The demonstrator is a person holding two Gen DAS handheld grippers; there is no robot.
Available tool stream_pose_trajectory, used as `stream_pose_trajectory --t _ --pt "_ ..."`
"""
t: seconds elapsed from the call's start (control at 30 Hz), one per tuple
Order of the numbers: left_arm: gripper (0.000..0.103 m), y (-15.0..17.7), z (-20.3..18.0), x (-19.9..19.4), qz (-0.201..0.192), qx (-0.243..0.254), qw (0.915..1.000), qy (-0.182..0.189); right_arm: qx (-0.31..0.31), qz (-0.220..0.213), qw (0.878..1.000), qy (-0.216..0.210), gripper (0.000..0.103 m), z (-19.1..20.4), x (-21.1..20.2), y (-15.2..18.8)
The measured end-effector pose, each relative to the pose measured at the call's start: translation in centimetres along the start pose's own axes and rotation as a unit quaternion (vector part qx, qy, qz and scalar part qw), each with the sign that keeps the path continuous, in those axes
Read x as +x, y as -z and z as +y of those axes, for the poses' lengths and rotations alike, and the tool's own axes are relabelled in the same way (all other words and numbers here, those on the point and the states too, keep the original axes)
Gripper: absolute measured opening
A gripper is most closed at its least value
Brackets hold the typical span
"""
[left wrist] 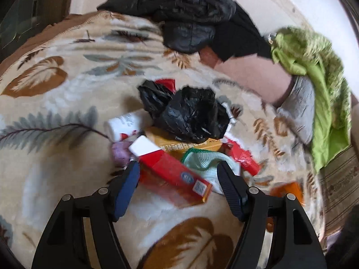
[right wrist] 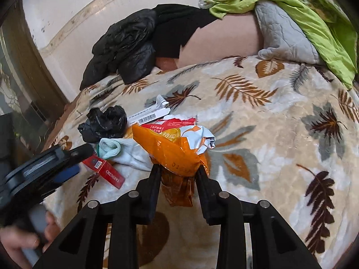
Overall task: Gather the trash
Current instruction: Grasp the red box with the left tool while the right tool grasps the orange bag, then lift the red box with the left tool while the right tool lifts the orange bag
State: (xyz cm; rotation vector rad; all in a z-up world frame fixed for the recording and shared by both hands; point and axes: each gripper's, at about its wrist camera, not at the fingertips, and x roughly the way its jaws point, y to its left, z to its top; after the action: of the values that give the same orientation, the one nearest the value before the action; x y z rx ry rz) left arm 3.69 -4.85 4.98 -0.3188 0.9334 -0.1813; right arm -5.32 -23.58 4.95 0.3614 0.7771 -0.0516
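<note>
My right gripper (right wrist: 179, 168) is clenched on the near end of the orange wrapper (right wrist: 170, 148), which lies on the blanket (right wrist: 280, 134) at the right edge of the trash pile, its crumpled length running away from me toward the black bag (right wrist: 103, 123). My left gripper (left wrist: 177, 170) is released, its jaws straddling the red carton (left wrist: 175, 177), which lies just this side of the black bag with its long axis slanting across the gap. To my eye, the left is nearer the carton and should roll to meet its narrow sides.
</note>
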Motion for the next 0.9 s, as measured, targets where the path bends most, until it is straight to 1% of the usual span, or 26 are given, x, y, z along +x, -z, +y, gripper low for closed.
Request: stream_pose_trajectory --t 0.07,0.1,0.13,0.23,0.33,0.4,0.47,0.53,0.63,0.67,0.8,0.9 --pt "0.055 0.3 0.0 1.0 0.01 0.02 0.9997 -0.012 0.004 -0.003 1.0 0.002 0.034 -0.4 -0.2 -0.1" --pt "0.054 0.4 0.2 0.9 0.01 0.02 0.9997 -0.003 0.006 -0.003 1.0 0.002 0.034 -0.6 -0.3 -0.1" --pt "0.053 0.5 0.5 0.6 0.008 0.022 0.9997 -0.003 0.007 -0.004 1.0 0.0 0.034 -0.7 -0.4 -0.2" --pt "0.051 1.4 1.0 -0.5 -0.002 0.051 0.9987 -0.003 0.013 -0.007 1.0 -0.009 0.034 -0.8 -0.6 -0.3" --pt "0.045 2.1 2.4 -0.8 0.01 0.04 0.999 0.016 0.008 -0.009 1.0 -0.022 0.034 0.0 -0.7 -0.2" --pt "0.039 2.4 3.2 -0.7 0.014 0.03 0.9992 0.02 -0.004 -0.009 1.0 -0.026 0.034 0.7 -0.8 0.1" --pt "0.035 2.5 3.7 -0.4 0.018 0.019 0.9991 0.035 -0.014 -0.012 1.0 -0.026 0.034 1.3 -1.0 0.3" --pt "0.035 2.3 3.8 0.1 0.016 0.009 0.9989 0.043 -0.019 -0.014 0.999 -0.028 0.034 1.5 -1.1 0.4" --pt "0.034 2.2 3.7 1.0 0.023 -0.006 0.9981 0.056 -0.022 -0.014 0.999 -0.026 0.034 1.6 -1.0 0.5" --pt "0.033 2.2 3.7 1.2 0.024 -0.011 0.9979 0.059 -0.022 -0.012 0.999 -0.025 0.034 1.5 -0.9 0.6" --pt "0.026 2.1 3.2 1.3 0.016 -0.01 0.9981 0.059 -0.02 -0.009 0.999 -0.025 0.034 1.3 -0.7 0.5" --pt "0.023 2.3 2.9 0.1 -0.004 0.008 0.9987 0.049 -0.022 -0.01 0.999 -0.027 0.034 1.4 -0.7 0.5"
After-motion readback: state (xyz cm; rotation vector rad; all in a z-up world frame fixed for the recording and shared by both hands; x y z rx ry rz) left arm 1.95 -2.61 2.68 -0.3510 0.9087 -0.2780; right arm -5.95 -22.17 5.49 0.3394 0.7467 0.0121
